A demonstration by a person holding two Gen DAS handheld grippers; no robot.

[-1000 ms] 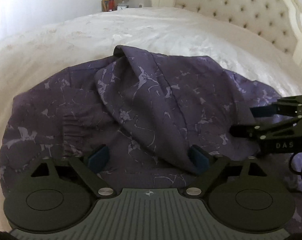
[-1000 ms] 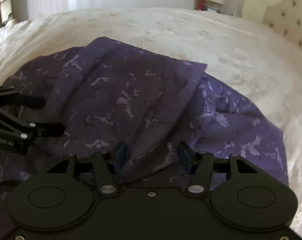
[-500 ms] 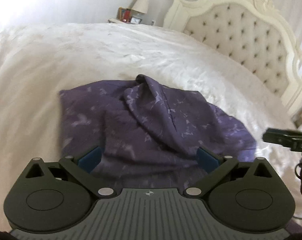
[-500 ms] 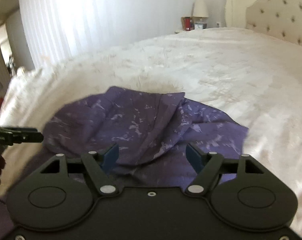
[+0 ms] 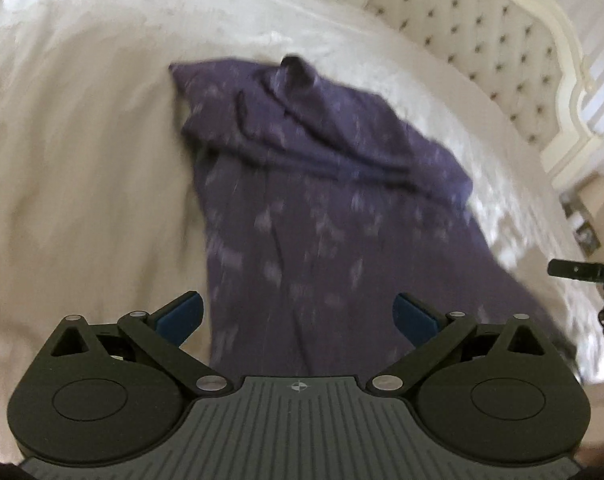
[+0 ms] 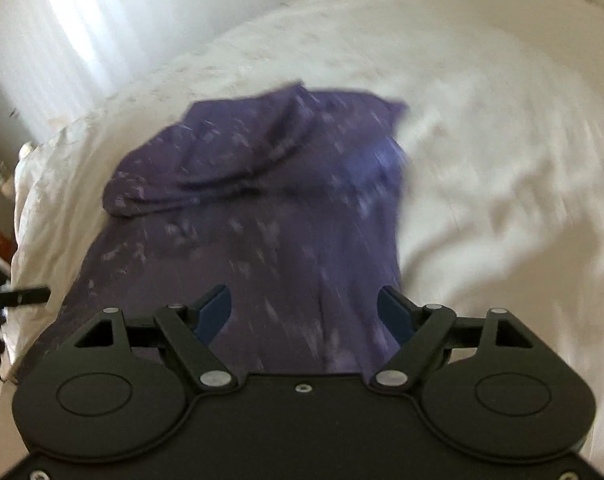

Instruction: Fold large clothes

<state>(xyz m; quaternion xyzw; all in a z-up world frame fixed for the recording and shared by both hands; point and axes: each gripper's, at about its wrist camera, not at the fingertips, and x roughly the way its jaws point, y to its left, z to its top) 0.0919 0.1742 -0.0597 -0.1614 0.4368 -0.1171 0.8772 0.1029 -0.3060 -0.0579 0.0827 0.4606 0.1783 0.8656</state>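
The purple patterned garment (image 5: 333, 216) is lying partly folded on the white bedspread (image 5: 82, 168); the left gripper (image 5: 298, 316) is gaping empty, the right gripper (image 6: 303, 314) is opening empty; further folds look pending.

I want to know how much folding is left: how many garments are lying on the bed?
1: a single purple patterned garment lies partly folded on the white bedspread, stretching toward the near edge. Nothing shows whether more lies outside the views.
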